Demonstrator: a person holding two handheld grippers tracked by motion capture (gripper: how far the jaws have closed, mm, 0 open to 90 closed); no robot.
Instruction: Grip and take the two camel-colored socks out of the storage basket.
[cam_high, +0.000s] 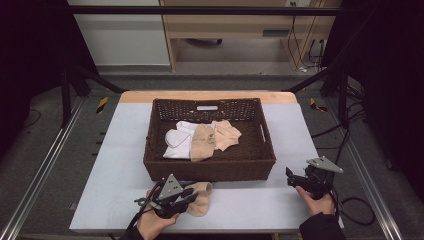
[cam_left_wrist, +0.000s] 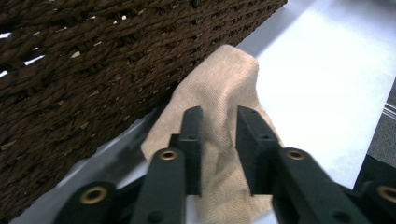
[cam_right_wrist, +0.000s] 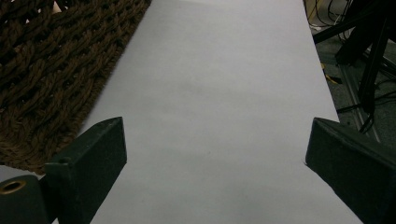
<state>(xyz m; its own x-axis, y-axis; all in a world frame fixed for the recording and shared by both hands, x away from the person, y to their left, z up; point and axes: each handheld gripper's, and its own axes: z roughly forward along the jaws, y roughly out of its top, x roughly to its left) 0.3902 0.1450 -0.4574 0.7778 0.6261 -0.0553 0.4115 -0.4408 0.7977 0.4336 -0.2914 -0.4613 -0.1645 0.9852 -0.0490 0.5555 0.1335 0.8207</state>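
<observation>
High view first: the left claw (cam_high: 186, 196) sits low at the near edge of the pale grey desk (cam_high: 280, 200), just in front of the dark brown woven wicker basket (cam_high: 210, 170), and under and just beyond its tips lies a beige knitted sock (cam_high: 202, 197), flat on the desk and touching or nearly touching the basket's front wall. The sock probably lies there because it is the one still outside; inside the basket, well beyond the claw, rest a white sock (cam_high: 179, 141), another beige sock (cam_high: 202, 142) and a peach-coloured sock (cam_high: 226, 134), bunched together. The right claw (cam_high: 291, 177) waits well off to the right near the basket's front corner, seemingly parked clear of the work. From above, the grey plate hides how the left jaws stand. Left gripper view next: the beige knitted sock (cam_left_wrist: 224, 107) runs from between the jaws ahead to the basket wall (cam_left_wrist: 84, 70) on the left. The jaws stand narrow, partly apart, with a ridge of fabric rising in the gap; the pads do not seem to press it, so I judge this a loose straddle and not a grip. The sock's near end is cut off below the jaws. Right gripper view last: the right claw (cam_right_wrist: 215, 154) is spread wide with nothing between its jaws, bare desk (cam_right_wrist: 219, 93) ahead and the basket corner (cam_right_wrist: 51, 70) off to its left; the jaw tips are cut off at the frame's edges.
</observation>
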